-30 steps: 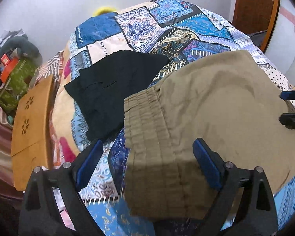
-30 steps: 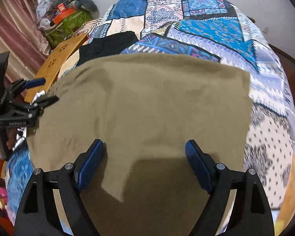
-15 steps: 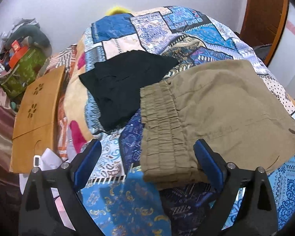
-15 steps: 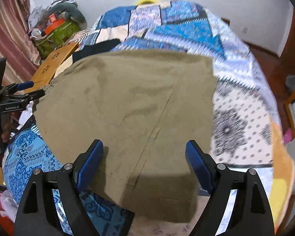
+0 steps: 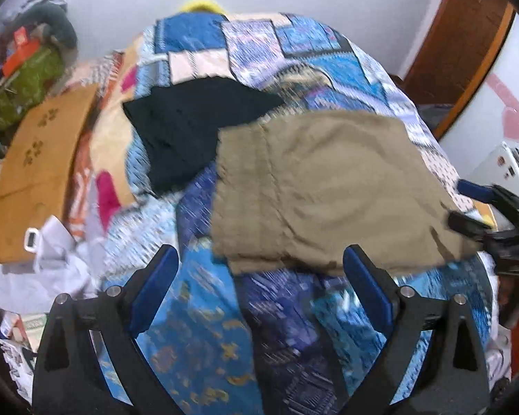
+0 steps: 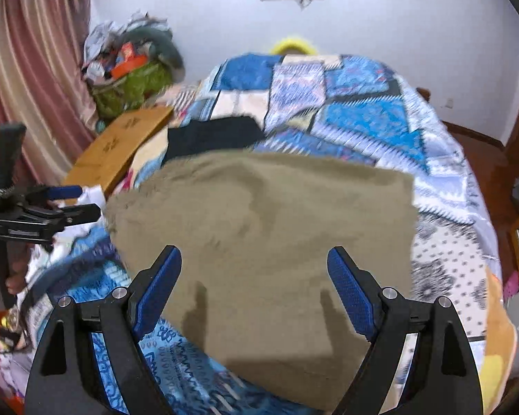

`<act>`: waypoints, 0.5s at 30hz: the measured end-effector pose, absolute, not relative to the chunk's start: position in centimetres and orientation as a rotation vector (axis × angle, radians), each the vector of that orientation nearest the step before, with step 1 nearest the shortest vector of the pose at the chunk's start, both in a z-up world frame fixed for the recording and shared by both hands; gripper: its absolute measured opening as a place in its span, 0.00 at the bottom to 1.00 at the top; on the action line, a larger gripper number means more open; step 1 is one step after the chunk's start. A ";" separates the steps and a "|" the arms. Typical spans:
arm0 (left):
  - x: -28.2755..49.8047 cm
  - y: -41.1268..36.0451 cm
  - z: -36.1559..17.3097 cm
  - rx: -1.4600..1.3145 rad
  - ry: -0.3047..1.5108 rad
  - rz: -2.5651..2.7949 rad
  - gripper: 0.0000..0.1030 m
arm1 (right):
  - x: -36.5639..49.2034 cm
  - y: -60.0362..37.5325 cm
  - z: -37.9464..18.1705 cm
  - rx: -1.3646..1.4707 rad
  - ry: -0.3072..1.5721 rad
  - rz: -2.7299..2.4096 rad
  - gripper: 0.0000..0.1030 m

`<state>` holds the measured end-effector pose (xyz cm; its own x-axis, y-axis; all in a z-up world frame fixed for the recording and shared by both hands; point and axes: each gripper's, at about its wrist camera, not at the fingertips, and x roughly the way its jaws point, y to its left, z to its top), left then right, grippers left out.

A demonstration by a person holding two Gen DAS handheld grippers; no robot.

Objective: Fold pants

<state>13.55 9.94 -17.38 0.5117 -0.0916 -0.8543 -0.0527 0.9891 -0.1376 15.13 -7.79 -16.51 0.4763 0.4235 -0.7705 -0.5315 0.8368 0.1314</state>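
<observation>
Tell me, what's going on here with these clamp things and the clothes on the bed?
A person holds a two-finger gripper in each hand and is folding pants. The tan pants lie folded on the patterned bedspread, beside a black garment. The left gripper and the right gripper are both open and hold nothing; each hovers at the near edge of the pants.
</observation>
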 end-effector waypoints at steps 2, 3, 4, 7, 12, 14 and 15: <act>13.4 9.3 -18.1 -0.175 1.065 -0.058 0.94 | 15.1 -7.3 -17.9 -0.166 0.939 0.576 0.82; 13.4 9.1 -18.3 -0.183 1.074 -0.069 0.94 | 15.0 -7.2 -18.5 -0.183 0.956 0.567 0.82; 13.4 8.8 -18.6 -0.193 1.084 -0.083 0.94 | 15.1 -7.3 -19.1 -0.183 0.976 0.570 0.82; 13.7 8.4 -19.7 -0.254 1.132 -0.141 0.94 | 14.9 -8.1 -19.0 -0.147 0.986 0.575 0.82; 15.4 8.4 -21.3 -0.388 1.196 -0.243 0.94 | 14.6 -8.8 -19.3 -0.107 1.004 0.586 0.82; 16.1 8.6 -21.5 -0.425 1.209 -0.251 0.95 | 14.5 -8.9 -19.3 -0.094 1.004 0.590 0.82; 16.4 8.7 -21.6 -0.445 1.216 -0.255 0.96 | 14.4 -8.9 -19.4 -0.088 1.005 0.592 0.82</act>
<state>16.43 8.66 -21.55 0.3339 -0.4206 -0.8436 -0.0468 0.8864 -0.4605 14.44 -8.90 -19.39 0.3940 0.4263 -0.8143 -0.5054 0.8404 0.1955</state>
